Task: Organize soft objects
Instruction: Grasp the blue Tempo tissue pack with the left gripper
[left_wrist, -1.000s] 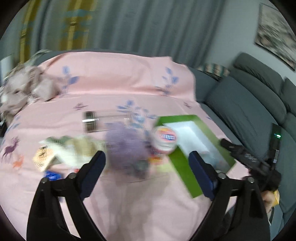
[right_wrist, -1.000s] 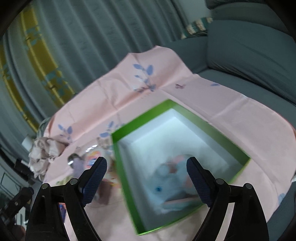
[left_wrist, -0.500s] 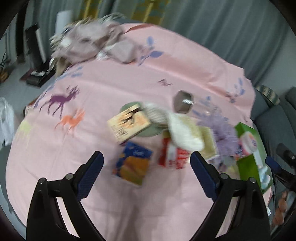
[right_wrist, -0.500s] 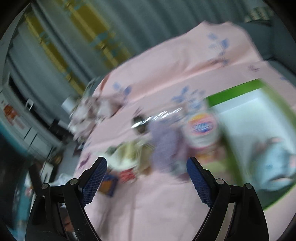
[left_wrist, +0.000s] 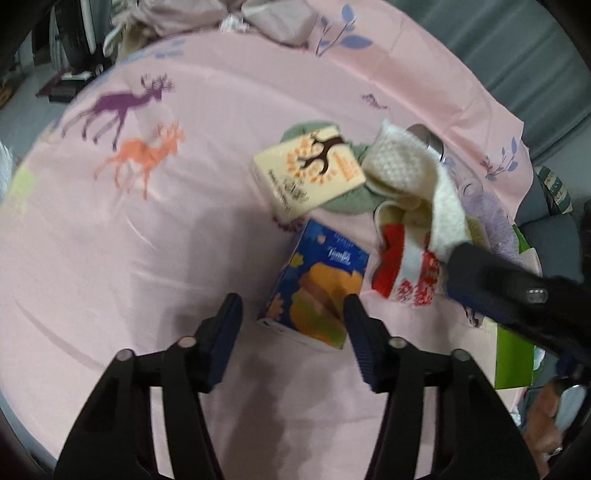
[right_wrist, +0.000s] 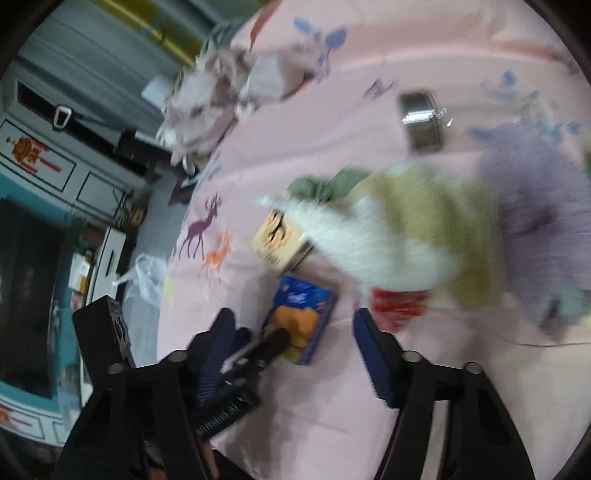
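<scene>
Plainly, "Tempo" is the only legible word, printed on the blue tissue pack (left_wrist: 317, 284) lying on the pink deer-print sheet (left_wrist: 147, 236). The left gripper (left_wrist: 291, 314) has just been closing; its jaws straddle the pack's near end without pressing. The right gripper (right_wrist: 291, 334), also narrowing, grasps nothing. Beyond lie a cream tree-printed tissue pack (left_wrist: 308, 171), a cream knitted sock (left_wrist: 417, 177) and a red-and-white sock (left_wrist: 404, 269), overlapping.
</scene>
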